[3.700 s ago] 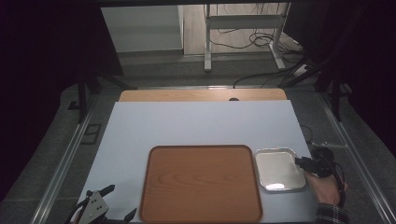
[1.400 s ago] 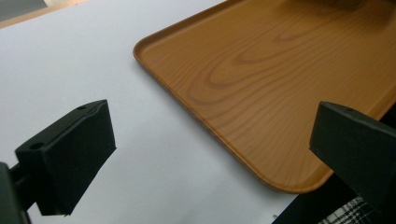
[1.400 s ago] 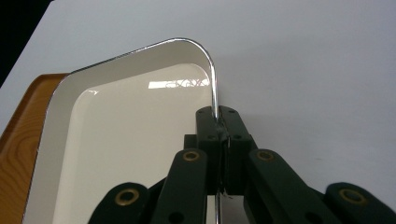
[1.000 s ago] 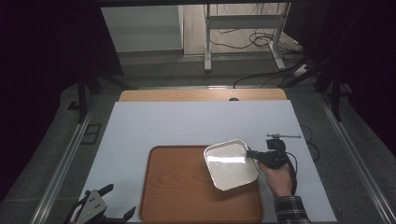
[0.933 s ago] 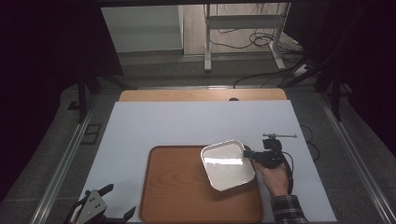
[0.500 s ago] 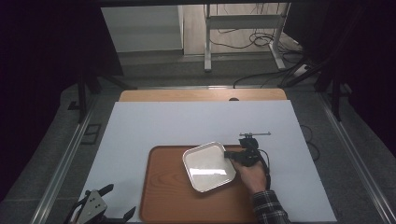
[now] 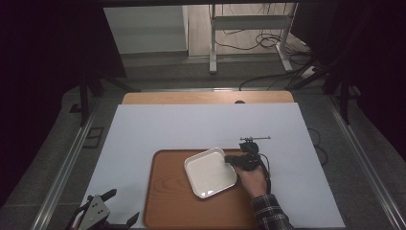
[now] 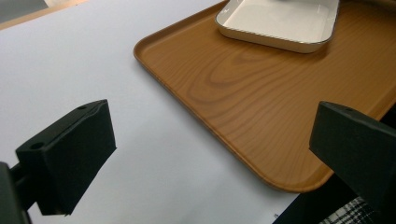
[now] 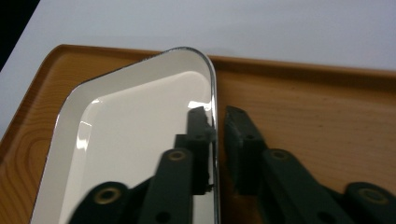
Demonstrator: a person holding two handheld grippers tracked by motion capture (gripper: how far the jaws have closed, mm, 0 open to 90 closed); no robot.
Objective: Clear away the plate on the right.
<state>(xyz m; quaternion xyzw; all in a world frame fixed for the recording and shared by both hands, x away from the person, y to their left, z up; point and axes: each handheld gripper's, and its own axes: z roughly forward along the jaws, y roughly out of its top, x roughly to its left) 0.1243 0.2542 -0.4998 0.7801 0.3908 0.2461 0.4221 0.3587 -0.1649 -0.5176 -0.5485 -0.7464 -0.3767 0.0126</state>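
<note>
A white square dish (image 7: 209, 172) lies flat on the brown wooden tray (image 7: 167, 206), in its upper right part. My right gripper (image 7: 232, 161) is at the dish's right rim, held by a hand in a plaid sleeve. In the right gripper view the rim of the dish (image 9: 140, 140) runs between the jaws of this gripper (image 9: 215, 116). The jaws have just been opening, and a small gap shows between the outer pad and the rim. My left gripper (image 7: 123, 205) rests at the table's near left corner, jaws wide open with nothing between them (image 8: 215, 126), facing the tray (image 8: 243, 102).
The tray sits on a white sheet (image 7: 201, 124) that covers the table. A wooden strip (image 7: 206, 97) borders the far edge. The right gripper's cable (image 7: 265, 165) trails beside the hand. Metal rails (image 7: 67, 163) run along both sides of the table.
The right hand carried the dish from the table right of the tray leftward onto the tray and set it down flat. The left gripper stayed put.
</note>
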